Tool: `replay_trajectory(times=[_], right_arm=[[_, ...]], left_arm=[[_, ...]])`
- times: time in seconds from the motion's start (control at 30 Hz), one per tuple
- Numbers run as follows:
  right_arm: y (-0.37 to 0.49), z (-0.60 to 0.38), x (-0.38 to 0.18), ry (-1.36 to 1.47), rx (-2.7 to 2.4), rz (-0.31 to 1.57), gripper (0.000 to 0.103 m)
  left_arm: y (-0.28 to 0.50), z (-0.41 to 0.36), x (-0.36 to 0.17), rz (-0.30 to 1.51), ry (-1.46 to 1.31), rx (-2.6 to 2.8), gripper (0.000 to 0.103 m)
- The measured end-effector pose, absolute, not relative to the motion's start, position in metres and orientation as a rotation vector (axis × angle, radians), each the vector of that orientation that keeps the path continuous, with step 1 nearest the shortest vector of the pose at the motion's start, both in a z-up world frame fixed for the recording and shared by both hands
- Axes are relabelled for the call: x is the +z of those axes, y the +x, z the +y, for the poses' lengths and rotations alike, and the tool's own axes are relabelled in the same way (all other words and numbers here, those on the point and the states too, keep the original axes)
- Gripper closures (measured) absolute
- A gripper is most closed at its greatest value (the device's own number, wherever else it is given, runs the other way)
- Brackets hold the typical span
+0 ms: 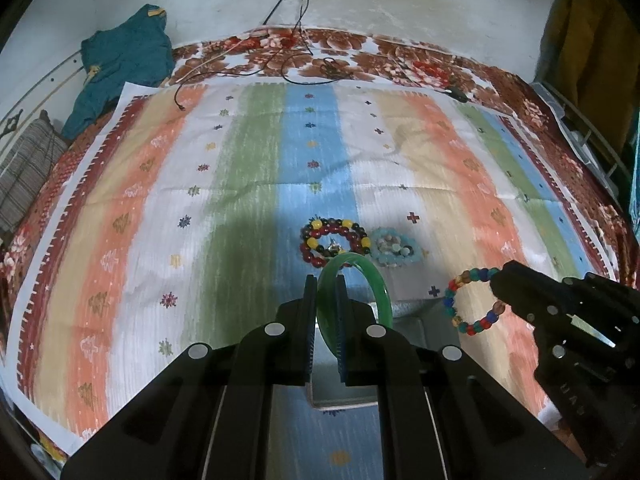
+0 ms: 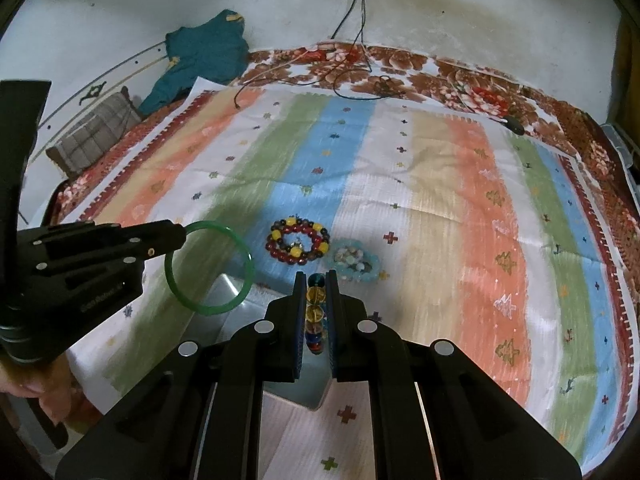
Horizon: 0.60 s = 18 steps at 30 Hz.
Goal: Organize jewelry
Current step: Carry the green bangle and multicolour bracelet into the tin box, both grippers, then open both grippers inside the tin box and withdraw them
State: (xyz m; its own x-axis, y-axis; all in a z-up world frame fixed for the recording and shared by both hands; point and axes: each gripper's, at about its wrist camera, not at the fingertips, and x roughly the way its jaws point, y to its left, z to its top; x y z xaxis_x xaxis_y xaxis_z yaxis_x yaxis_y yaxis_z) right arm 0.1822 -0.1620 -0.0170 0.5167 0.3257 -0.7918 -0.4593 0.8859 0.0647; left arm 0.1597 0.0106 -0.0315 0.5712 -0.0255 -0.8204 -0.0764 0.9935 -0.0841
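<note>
Left gripper (image 1: 325, 280): clamped on the green bangle (image 1: 370, 280), which it holds clear of the cloth.
Right gripper (image 2: 316, 280): pinching the multicoloured bead bracelet (image 2: 315, 312), beads stacked edge-on between the pads; it hangs as a loop in the left wrist view.
Metal box (image 2: 224, 300): open, on the cloth directly below both grippers.
Red-and-yellow bead bracelet (image 1: 334, 240): flat on the blue stripe, just past the box.
Pale blue bead bracelet (image 1: 394, 249): just beside the red one, to its right.
Striped cloth (image 1: 240, 168): spread over a floral bedcover (image 1: 360, 56).
Teal garment (image 1: 124, 60): far left corner, against the wall.
Cables (image 2: 356, 12): hang down the wall onto the bed.
</note>
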Motion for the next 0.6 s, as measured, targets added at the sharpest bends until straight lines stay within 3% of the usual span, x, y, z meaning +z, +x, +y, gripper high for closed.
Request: replay_trajectory(times=[0.3,0.33,0.47,0.6], right_arm=[[0.177,-0.169,-0.026,-0.148,0.474,0.952,0.092],[0.178,-0.17,-0.026,-0.154,0.463,0.95,0.091],[0.181,-0.173,-0.031,-0.167,0.442,0.964,0.074],[0.184,-0.174,-0.033,-0.17,0.438,0.977,0.072]], left_arm=[[0.149,0.004,-0.036,0.996,-0.121,0.026,0.094],[0.149,0.006,-0.036,0.997,-0.127,0.034,0.09],[0.15,0.014,-0.036,0.998,-0.125,0.069,0.084],[0.152,0.021,-0.038,1.003,-0.133,0.089,0.077]])
